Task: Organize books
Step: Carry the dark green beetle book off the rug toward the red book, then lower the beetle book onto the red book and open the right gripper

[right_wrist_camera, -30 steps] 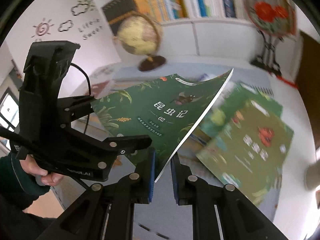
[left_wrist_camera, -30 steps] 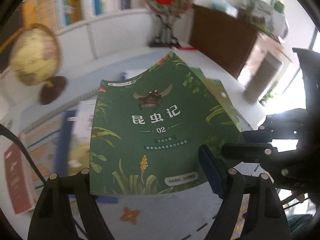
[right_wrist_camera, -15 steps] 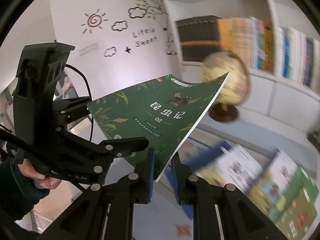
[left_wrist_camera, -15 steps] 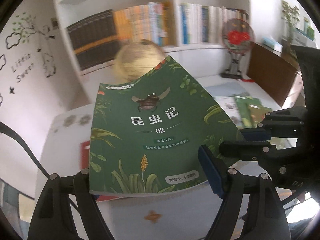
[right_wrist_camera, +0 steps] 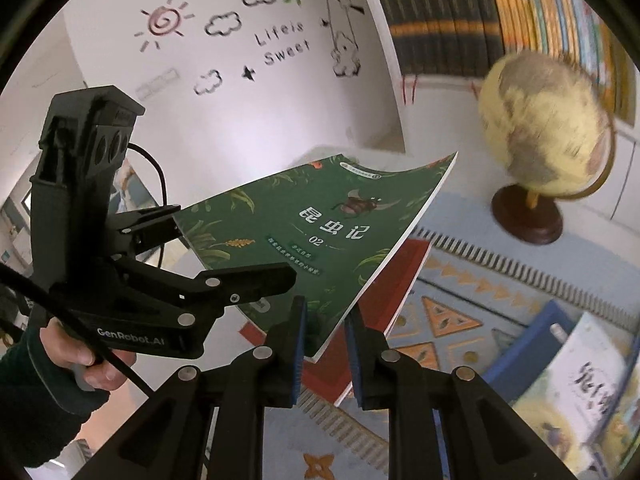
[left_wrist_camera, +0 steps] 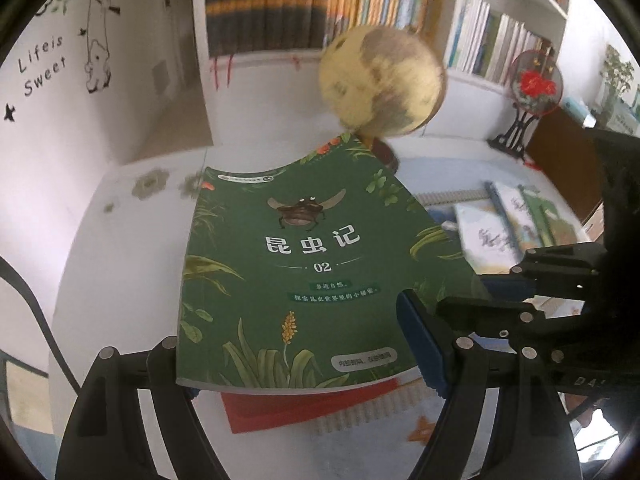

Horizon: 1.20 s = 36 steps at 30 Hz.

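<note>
Green paperback book [left_wrist_camera: 320, 264] with a beetle on its cover and white title characters is up in the air over the pale desk [left_wrist_camera: 120, 240], tilted, right edge curled upward

Right tool [right_wrist_camera: 326, 320]: nearly closed, blue pads pinching the lower right edge of the green paperback book, with the page edge running between them

Left tool [left_wrist_camera: 292, 332]: about half open. The book's near edge sits between its fingers, the left finger tucked under the spine corner and the blue-padded right finger lying over the cover. Cannot tell whether it really grips

A hand [right_wrist_camera: 84, 360] in a dark sleeve holds the left tool's handle, and a black cable [right_wrist_camera: 158, 176] loops off it

Directly below the lifted book a red flat book [right_wrist_camera: 404, 280] lies on a blue patterned cloth with a fringe [right_wrist_camera: 460, 292]

Cream and brown globe on a dark round wooden base [right_wrist_camera: 548, 132] stands just behind the book's far right corner, close, blurred

More picture books [left_wrist_camera: 516, 224] lie flat on the desk to the right, overlapping one another

Behind the desk is a white bookshelf [left_wrist_camera: 460, 12], packed with dark spines and colourful spines

Round fan ornament with red flowers on a black stand [left_wrist_camera: 534, 84] at far right of the desk

White wall with "Life is Sweet" decal [right_wrist_camera: 284, 44], sun, clouds and a tree drawing
</note>
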### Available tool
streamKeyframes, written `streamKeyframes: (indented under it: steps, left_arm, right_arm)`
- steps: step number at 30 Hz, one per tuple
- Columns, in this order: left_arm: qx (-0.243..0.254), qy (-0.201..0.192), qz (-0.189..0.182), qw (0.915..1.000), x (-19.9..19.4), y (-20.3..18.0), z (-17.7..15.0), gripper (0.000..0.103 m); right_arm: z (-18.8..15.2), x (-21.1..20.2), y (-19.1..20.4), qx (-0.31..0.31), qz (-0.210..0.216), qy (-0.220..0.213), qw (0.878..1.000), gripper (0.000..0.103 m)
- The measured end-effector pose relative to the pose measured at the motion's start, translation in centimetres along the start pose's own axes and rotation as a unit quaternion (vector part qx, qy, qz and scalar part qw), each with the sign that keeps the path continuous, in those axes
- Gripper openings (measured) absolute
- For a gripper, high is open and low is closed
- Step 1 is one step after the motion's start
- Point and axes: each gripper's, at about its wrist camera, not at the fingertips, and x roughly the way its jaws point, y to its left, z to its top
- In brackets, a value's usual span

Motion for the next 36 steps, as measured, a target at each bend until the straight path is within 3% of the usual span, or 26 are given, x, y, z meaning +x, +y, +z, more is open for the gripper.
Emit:
streamKeyframes:
  steps: [9,22,28,32,36]
  left_arm:
    - [-0.038,0.024,-0.013,0.9989,4.3,3.2,-3.7,0.078]
    - [-0.108,0.052,-0.029,0.9924,5.7,5.6,-6.9,0.078]
    - [-0.112,0.055,0.007,0.9922,5.7,5.7,-7.7,0.078]
    - [-0.126,0.041,0.055,0.9896,3.4,5.4,-8.6,0.078]
    - [-0.133,0.039,0.075,0.9875,0.0,3.1,-10.6,0.079]
  right_arm:
    - [-2.4,6.5,-0.6,0.031,-0.012,0.041,0.999,0.018]
    - [-4.7,9.0,-2.1,0.073,-0.022,0.085,0.993,0.019]
    - [-5.4,10.0,-2.3,0.080,-0.020,0.100,0.992,0.025]
    - [-5.5,9.5,-2.4,0.087,-0.034,0.135,0.986,0.027]
    - [-8.7,5.4,-2.7,0.106,-0.037,0.127,0.985,0.027]
